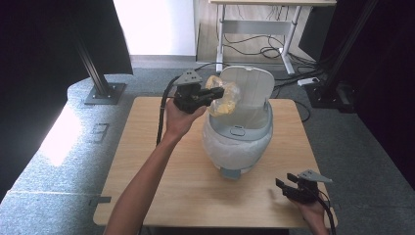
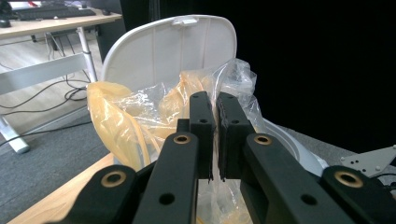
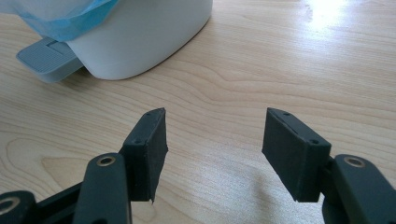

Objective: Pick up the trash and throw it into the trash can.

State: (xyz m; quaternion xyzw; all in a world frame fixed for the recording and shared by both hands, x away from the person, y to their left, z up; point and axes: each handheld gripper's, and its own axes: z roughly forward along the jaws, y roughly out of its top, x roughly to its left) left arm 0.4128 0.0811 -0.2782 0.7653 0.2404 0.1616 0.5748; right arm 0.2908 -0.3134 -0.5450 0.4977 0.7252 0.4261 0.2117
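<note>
**Crinkly bag held over the open bin**

So from where I'm standing, the left tool (image 1: 208,95) is up in the air with its jaws pressed together on a crumpled plastic bag (image 1: 223,95), clear film with yellowish bits showing through. The bag hangs right above the mouth of the white pedal bin (image 1: 238,142), just in front of the bin's raised lid (image 1: 252,83). In the left gripper view you can see the film bunched around and between the two black fingers (image 2: 201,122), with the lid standing upright behind it. Whether the bottom of the bag touches the bin's rim, I can't tell from here.

The bin sits around the middle of the wooden tabletop (image 1: 161,181), a bit toward the far side. It has a thin liner pulled over its rim, pale with a blue tint in the right gripper view, and a grey foot pedal (image 3: 46,58) sticking out at the bottom on the person's side.

The right tool (image 1: 284,188) is low over the near right corner of the tabletop, well apart from the bin. Its jaws are spread with only bare wood between them, pointing toward the bin's base and pedal.

Behind the tabletop there's grey carpet and a tangle of cables (image 1: 264,49) under a desk.
</note>
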